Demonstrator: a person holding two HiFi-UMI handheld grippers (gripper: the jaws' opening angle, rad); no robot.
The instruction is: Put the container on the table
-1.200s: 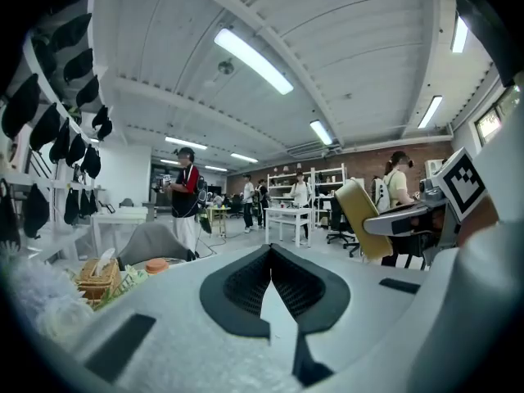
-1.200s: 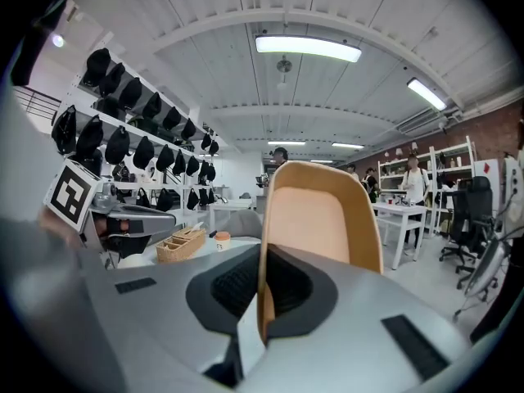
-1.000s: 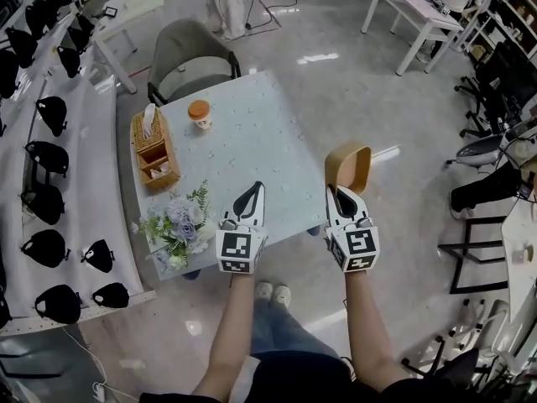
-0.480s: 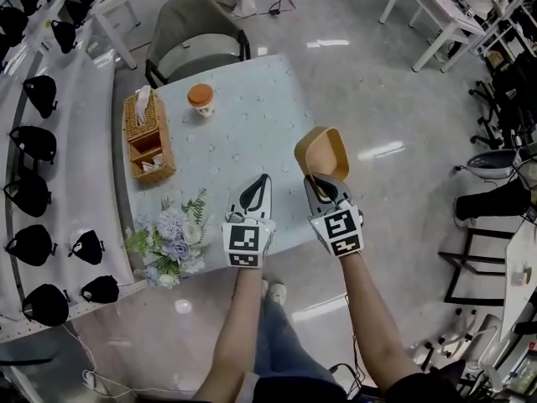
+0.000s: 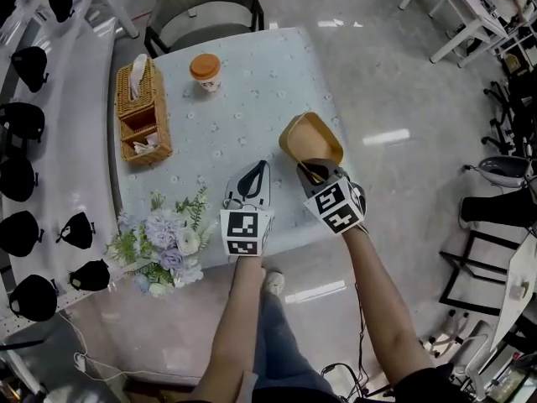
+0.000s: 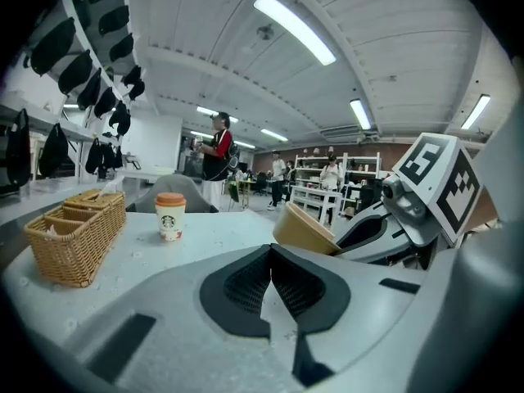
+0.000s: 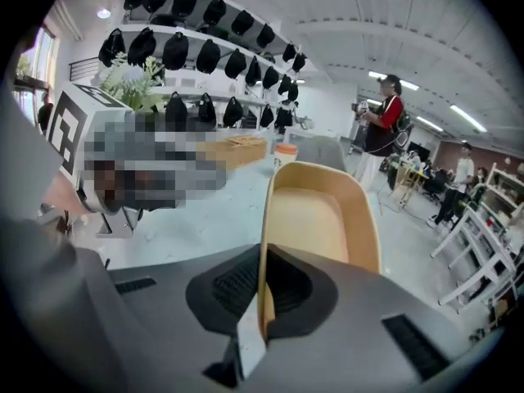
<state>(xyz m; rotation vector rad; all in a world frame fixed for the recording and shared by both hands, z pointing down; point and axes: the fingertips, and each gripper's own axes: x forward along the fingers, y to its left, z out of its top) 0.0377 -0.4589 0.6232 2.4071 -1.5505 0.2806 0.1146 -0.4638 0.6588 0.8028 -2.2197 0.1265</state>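
Note:
The tan oval container (image 5: pixel 311 138) hangs tilted over the right edge of the pale blue table (image 5: pixel 243 107), with my right gripper (image 5: pixel 312 171) shut on its near rim. In the right gripper view the container (image 7: pixel 315 219) rises straight out of the jaws, its wall pinched at my right gripper (image 7: pixel 264 301). My left gripper (image 5: pixel 254 177) hovers over the table's front part, shut and holding nothing. From the left gripper view my left gripper (image 6: pixel 270 285) shows its pads pressed together, with the container (image 6: pixel 303 232) to the right.
A wicker basket (image 5: pixel 141 116) with tissues stands at the table's left. A paper coffee cup (image 5: pixel 205 71) sits at the back. A flower bunch (image 5: pixel 168 238) lies at the front left corner. A grey chair (image 5: pixel 201 11) stands behind the table; a shelf of black caps (image 5: pixel 25 175) runs along the left.
My right gripper has carried the container leftward from beside the table to over its right edge, tipping it flatter. The left gripper has stayed over the table's front.

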